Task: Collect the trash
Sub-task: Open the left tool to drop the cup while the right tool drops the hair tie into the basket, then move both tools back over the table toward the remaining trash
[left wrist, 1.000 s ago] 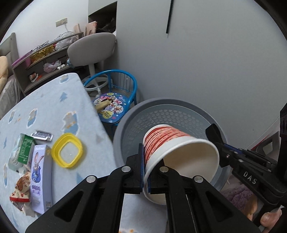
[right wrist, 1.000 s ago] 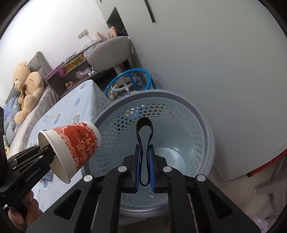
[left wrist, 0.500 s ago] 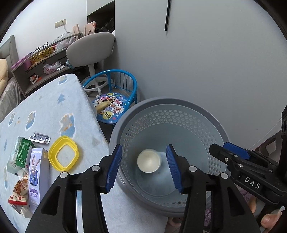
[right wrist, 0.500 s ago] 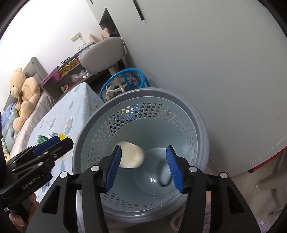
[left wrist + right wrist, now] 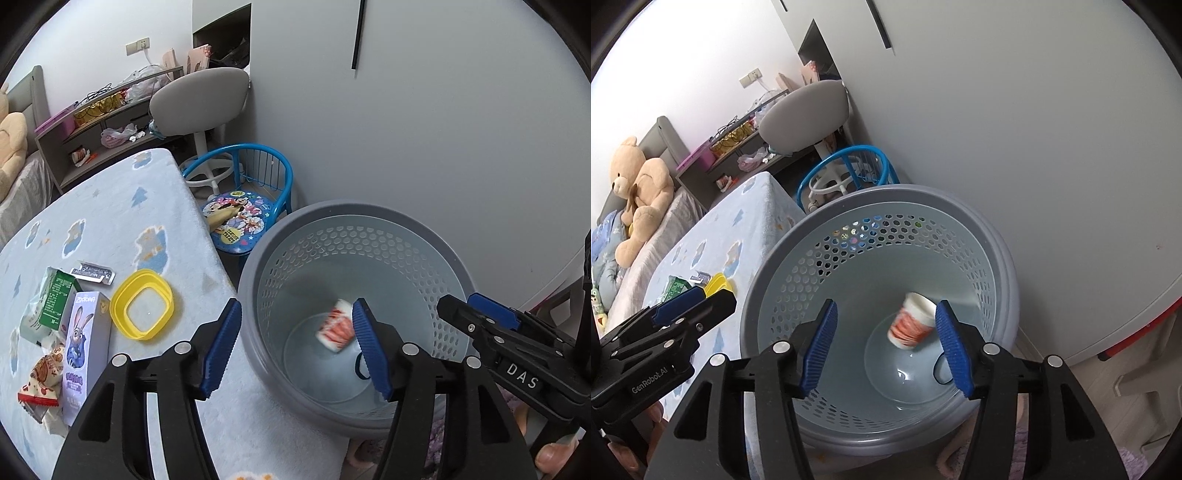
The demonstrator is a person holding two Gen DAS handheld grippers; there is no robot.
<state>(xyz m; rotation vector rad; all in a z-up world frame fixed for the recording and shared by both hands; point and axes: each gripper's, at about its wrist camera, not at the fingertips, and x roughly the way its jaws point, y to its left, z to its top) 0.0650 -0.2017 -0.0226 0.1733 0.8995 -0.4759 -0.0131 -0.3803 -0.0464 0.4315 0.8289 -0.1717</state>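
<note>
Both grippers hang over the round grey perforated plastic basket (image 5: 255, 295), jaws empty and opening: the left gripper (image 5: 295, 349) and the right gripper (image 5: 884, 343) stand fairly wide. The red-and-white paper cup (image 5: 911, 325) lies blurred near the basket floor beside a thin black loop (image 5: 940, 369). On the pale blue patterned counter (image 5: 110, 218) rest a yellow square plastic ring (image 5: 142, 309), a purple rabbit-printed carton (image 5: 83, 350) and a green packet (image 5: 57, 299).

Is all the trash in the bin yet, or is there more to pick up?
Not yet. Done: the red paper cup and a black loop are at the bottom of the grey bin. In hand: nothing; the left gripper and right gripper have empty jaws, opening wider. Left on the table: yellow lid, purple carton, green carton, foil wrapper, snack wrapper.
</note>
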